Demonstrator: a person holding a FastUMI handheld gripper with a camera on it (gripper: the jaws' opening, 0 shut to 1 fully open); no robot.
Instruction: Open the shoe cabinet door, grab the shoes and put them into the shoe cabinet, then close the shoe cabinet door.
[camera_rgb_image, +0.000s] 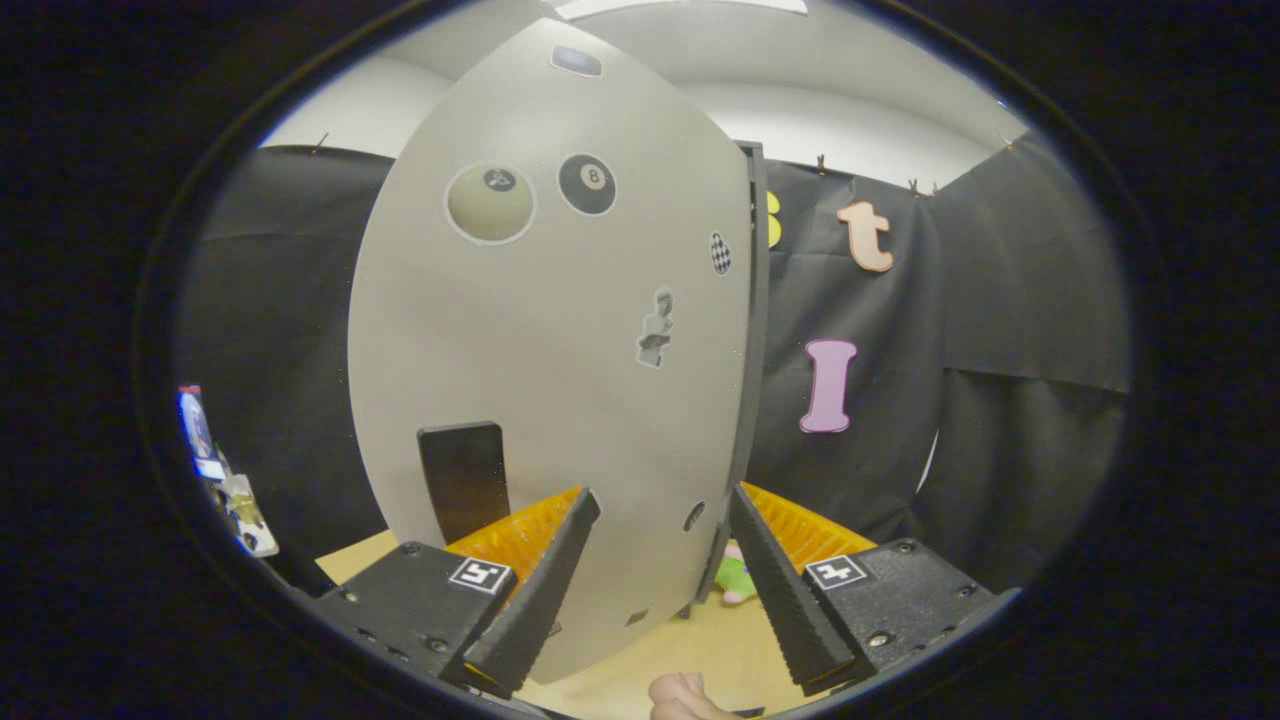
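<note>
The grey shoe cabinet door (560, 330), covered with several stickers, stands upright very close in front of me. Its black rectangular handle (462, 478) sits low on the panel, just left of my left finger. My gripper (662, 495) is open, and the door's lower right part lies between the fingers without either finger pressing on it. The dark cabinet edge (757, 330) runs along the door's right side. A small pink and green object (735, 578), possibly a shoe, peeks out low by that edge, beside my right finger.
The cabinet stands on a light wooden floor (700, 645). Part of a person's hand (680, 697) shows below the fingers. Some small colourful items (225, 480) lie far left. Black cloth walls surround the booth.
</note>
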